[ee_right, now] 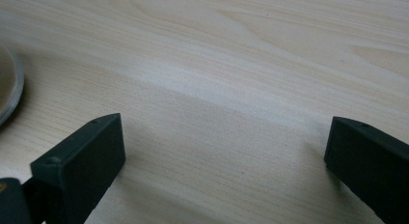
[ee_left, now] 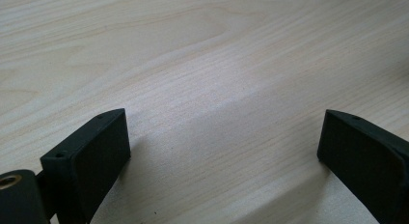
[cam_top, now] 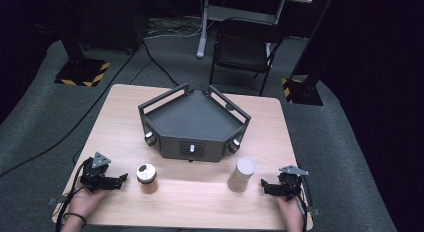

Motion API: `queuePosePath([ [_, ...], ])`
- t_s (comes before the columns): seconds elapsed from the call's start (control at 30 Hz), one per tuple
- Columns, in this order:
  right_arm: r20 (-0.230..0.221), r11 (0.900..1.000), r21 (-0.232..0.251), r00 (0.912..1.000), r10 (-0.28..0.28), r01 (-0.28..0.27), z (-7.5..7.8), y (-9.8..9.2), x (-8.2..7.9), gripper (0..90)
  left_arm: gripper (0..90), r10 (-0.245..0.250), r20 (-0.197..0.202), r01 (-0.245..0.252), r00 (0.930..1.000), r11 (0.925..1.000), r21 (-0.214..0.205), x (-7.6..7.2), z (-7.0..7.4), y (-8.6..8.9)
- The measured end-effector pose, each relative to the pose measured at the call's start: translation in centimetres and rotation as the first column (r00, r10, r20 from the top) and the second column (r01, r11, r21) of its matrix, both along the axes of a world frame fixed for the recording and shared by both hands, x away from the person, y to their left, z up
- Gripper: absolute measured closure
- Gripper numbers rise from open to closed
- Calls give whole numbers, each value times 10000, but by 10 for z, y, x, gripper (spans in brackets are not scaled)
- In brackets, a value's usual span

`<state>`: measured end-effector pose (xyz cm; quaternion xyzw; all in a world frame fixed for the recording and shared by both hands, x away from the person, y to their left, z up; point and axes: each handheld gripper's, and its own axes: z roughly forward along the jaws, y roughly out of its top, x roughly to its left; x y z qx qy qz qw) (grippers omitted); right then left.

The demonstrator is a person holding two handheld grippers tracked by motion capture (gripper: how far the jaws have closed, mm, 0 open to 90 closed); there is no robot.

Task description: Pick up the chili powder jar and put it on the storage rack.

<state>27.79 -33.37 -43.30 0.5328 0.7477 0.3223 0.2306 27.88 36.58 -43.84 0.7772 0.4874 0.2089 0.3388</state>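
- Two cylinders stand on the table nearest my grippers. One is a short copper-brown can (cam_top: 146, 177) with a shiny silver top, at lower left of centre in the high view. The other is a taller, pale, matte cylinder (cam_top: 241, 175) at lower right of centre.
- My left gripper (cam_top: 121, 178) lies at the lower left of the high view, near the can but apart from it. Its two black, blocky jaws stand wide with only bare wood between them in the left gripper view.
- My right gripper (cam_top: 264, 186) sits at the lower right, just beside the pale cylinder and not touching it. Its jaws are spread wide too, holding nothing. At the left edge of the right gripper view there is a curved pale rim (ee_right: 9, 86); I cannot tell for sure what it belongs to.
- One table (cam_top: 120, 122): light wood grain, smooth, rectangular with rounded corners.
- One dark grey tray-like box (cam_top: 192, 122) at the centre of the high view, angular and many-sided, with railed walls and three round knobs on its front faces.
- One black chair (cam_top: 245, 49) stands beyond the table at upper centre, on grey carpet.
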Motion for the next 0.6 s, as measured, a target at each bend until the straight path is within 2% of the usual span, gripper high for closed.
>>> queuePosePath([
  [0.6, 1, 10000, 2, 10000, 2, -2, 0, 0, 0, 0, 25, 52, -50, -52, 10000, 10000, 42, 0, 1, -2],
])
